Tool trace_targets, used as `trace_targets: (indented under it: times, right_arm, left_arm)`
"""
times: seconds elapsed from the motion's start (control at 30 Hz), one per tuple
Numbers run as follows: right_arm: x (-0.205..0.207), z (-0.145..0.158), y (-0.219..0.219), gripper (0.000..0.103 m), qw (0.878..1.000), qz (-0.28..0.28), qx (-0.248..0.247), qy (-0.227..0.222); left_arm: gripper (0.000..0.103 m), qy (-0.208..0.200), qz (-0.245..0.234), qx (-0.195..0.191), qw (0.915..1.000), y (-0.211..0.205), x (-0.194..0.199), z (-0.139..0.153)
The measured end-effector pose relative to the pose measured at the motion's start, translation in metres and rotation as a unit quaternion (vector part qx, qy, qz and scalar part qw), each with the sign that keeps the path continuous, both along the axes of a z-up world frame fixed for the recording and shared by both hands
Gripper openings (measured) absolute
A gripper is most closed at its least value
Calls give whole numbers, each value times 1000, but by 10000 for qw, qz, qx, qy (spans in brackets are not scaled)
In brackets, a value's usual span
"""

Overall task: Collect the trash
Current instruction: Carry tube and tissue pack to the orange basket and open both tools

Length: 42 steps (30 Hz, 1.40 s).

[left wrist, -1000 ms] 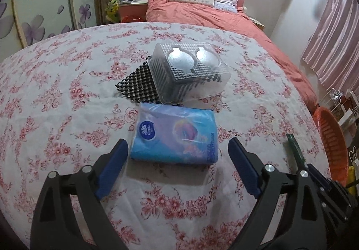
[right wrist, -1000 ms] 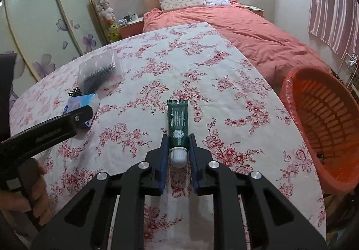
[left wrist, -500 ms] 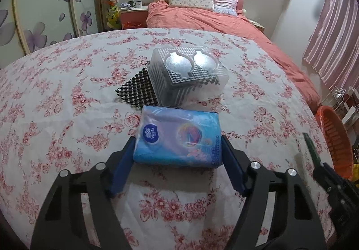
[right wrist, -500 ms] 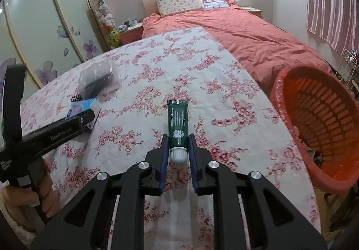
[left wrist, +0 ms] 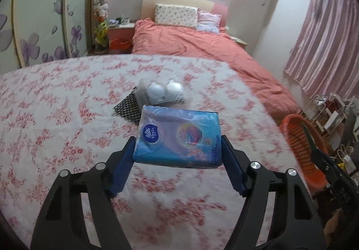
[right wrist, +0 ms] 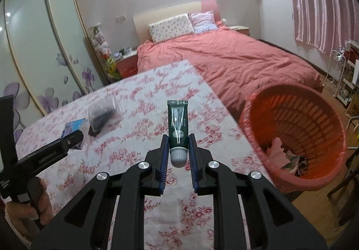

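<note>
My left gripper (left wrist: 178,148) is shut on a blue tissue pack (left wrist: 178,137) and holds it lifted above the floral tablecloth (left wrist: 56,126). My right gripper (right wrist: 178,144) is shut on a dark green tube (right wrist: 178,124) with a white cap, held in the air over the table's right part. The orange trash basket (right wrist: 296,142) stands on the floor right of the table, with some scraps inside; it also shows in the left wrist view (left wrist: 300,142). The left gripper and tissue pack (right wrist: 75,126) show at the left of the right wrist view.
A clear plastic box (left wrist: 160,93) sits on a black mesh mat (left wrist: 129,107) on the table, also in the right wrist view (right wrist: 103,113). A bed with a red cover (right wrist: 235,59) lies beyond the table. A wire rack (right wrist: 343,70) stands at the far right.
My left gripper closed on the tissue pack and lifted it off the table. My right gripper rose with the green tube, toward the basket side.
</note>
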State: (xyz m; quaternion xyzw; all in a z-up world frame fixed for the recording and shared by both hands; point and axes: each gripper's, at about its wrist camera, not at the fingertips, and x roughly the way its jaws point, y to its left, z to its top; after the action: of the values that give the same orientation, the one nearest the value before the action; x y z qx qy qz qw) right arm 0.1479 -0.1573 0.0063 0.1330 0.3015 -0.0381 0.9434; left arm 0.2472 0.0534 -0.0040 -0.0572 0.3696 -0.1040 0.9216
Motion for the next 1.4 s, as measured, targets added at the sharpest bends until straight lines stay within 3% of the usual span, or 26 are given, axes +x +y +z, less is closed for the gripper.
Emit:
trace_targets:
  times: [0.3,0.67,1.07,1.4]
  right_arm:
    - [-27,20,-30,18,9973,-546,-69,-495]
    - [-49,29,-67,18,9875,-1251,-340,-895]
    - [-58,26,-123,18,9817,-1547,-117,-1107]
    - [-59,15,-163,18,9808,-1582,143,-1133]
  left_arm:
    - [71,-346,-573,-235,9975,-35,-31,36]
    - [71,-517,-1258,-386,9900,-102,-52,55]
    - [71,-556,-2010,-399,9772,-202,-59,57]
    - [71,-437,-2499,-371,9666,-266,-49,40]
